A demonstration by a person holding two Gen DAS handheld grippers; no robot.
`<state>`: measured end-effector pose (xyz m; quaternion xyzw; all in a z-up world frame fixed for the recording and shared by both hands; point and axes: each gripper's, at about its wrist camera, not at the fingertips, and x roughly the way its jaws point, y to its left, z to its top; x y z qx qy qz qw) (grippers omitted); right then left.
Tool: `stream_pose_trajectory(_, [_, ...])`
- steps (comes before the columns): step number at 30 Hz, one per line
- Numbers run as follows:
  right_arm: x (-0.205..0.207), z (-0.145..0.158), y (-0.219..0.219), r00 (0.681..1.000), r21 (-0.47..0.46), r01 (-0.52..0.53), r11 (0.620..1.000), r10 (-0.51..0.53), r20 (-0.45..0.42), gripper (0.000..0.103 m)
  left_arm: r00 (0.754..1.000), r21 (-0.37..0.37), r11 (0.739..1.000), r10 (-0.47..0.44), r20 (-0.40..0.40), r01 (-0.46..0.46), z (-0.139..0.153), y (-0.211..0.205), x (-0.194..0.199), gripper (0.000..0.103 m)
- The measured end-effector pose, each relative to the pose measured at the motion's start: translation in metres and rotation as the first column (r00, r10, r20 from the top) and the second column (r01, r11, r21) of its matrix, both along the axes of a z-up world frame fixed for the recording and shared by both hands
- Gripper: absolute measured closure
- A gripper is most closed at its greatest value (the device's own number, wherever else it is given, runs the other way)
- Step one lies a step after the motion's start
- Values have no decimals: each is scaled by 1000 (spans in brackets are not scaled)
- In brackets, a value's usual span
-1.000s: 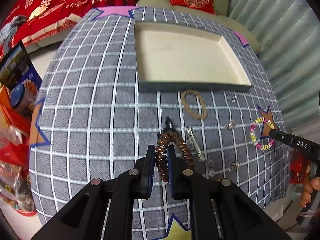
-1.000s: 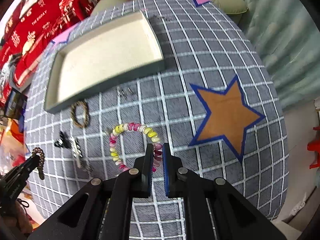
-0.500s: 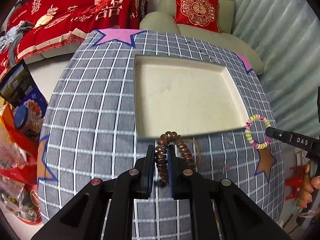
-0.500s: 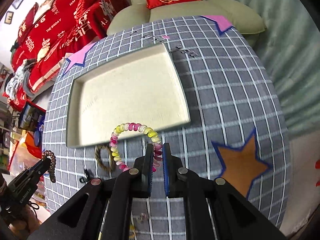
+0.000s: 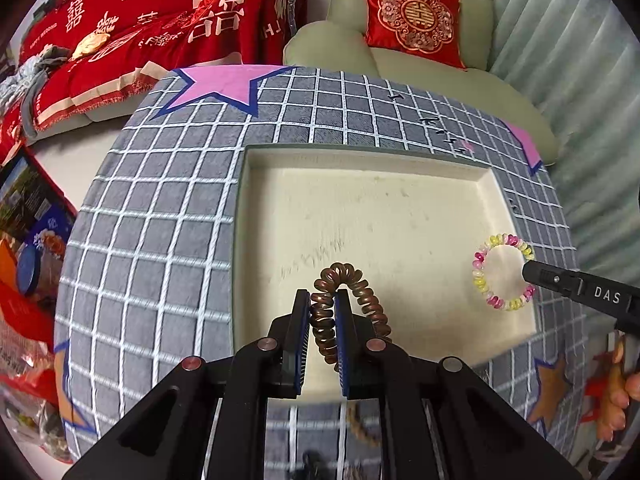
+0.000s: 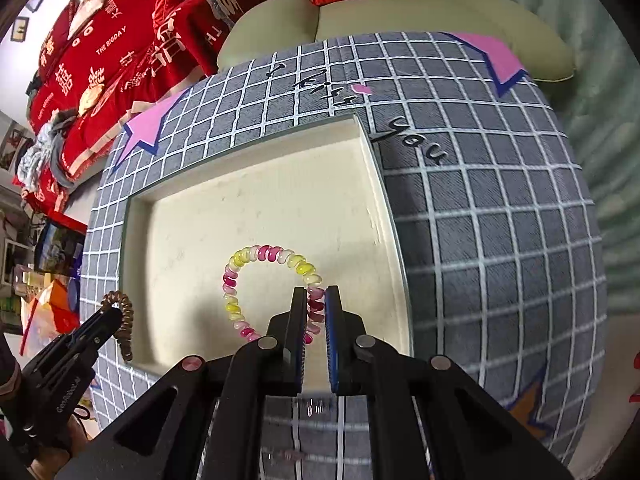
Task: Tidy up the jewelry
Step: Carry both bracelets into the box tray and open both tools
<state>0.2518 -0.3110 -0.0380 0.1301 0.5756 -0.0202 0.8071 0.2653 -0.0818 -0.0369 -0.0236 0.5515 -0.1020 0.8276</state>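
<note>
My left gripper [image 5: 323, 300] is shut on a brown spiral hair tie [image 5: 352, 280], which hangs over the near part of the cream tray [image 5: 360, 160]. My right gripper [image 6: 316, 298] is shut on a pink and yellow spiral hair tie [image 6: 272, 256], held above the tray [image 6: 256, 152] near its right side. Each view catches the other tool: the right gripper [image 5: 532, 272] with its coloured tie [image 5: 502, 274] at the tray's right edge, the left gripper [image 6: 110, 318] with the brown tie [image 6: 122, 316] at the tray's left edge. The tray's floor is bare.
The tray lies on a round table with a grey checked cloth [image 5: 160, 208] bearing pink and orange stars. More jewelry [image 5: 360, 428] lies blurred on the cloth under my left fingers. A green sofa with a red cushion [image 5: 416, 20] stands behind. Boxes and bags [image 5: 28, 248] sit left of the table.
Both grippers have carried their hair ties away from the near cloth and over the tray. The loose jewelry on the cloth has slid down out of sight behind the fingers.
</note>
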Motion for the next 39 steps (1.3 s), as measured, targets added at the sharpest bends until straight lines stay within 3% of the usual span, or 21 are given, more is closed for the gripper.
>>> stream_pose_trajectory(14, [40, -39, -8, 999, 25, -7, 1000, 9, -52, 94, 999, 114, 993, -34, -35, 38, -43, -29, 34, 81])
stream_pose_trajectory(27, [44, -55, -8, 997, 7, -25, 1000, 25, -74, 92, 996, 218, 972, -83, -37, 89, -55, -45, 31, 81])
stream_pose_trajectory(29, [44, -55, -7, 997, 16, -24, 1000, 26, -77, 88, 996, 225, 970, -83, -44, 91, -55, -46, 30, 81])
stream_pose_trajectory(31, [44, -54, -7, 997, 33, -25, 999, 27, -77, 66, 995, 216, 972, -82, -54, 92, -54, -45, 30, 80])
stream_pose_trajectory(33, [44, -52, -6, 997, 48, -22, 999, 25, -68, 54, 995, 207, 974, -81, -58, 92, -52, -44, 29, 80])
stream_pose_trajectory(35, [43, -47, -7, 999, 74, -16, 997, 20, -49, 54, 995, 206, 974, -82, -54, 91, -50, -44, 28, 80])
stream_pose_trajectory(36, [42, -45, -8, 999, 81, -14, 997, 18, -46, 54, 995, 207, 974, -83, -52, 92, -48, -43, 27, 77])
stream_pose_trajectory(37, [41, -42, -8, 999, 94, -9, 996, 12, -38, 51, 995, 209, 974, -84, -48, 92, -46, -43, 27, 64])
stream_pose_trajectory(38, [40, -39, -9, 1000, 104, -3, 995, 6, -30, 50, 996, 214, 973, -79, -40, 86, -44, -42, 27, 22])
stream_pose_trajectory(39, [39, -37, -9, 1000, 108, 1, 994, 2, -26, 49, 997, 216, 974, -71, -23, 74, -41, -40, 26, 0])
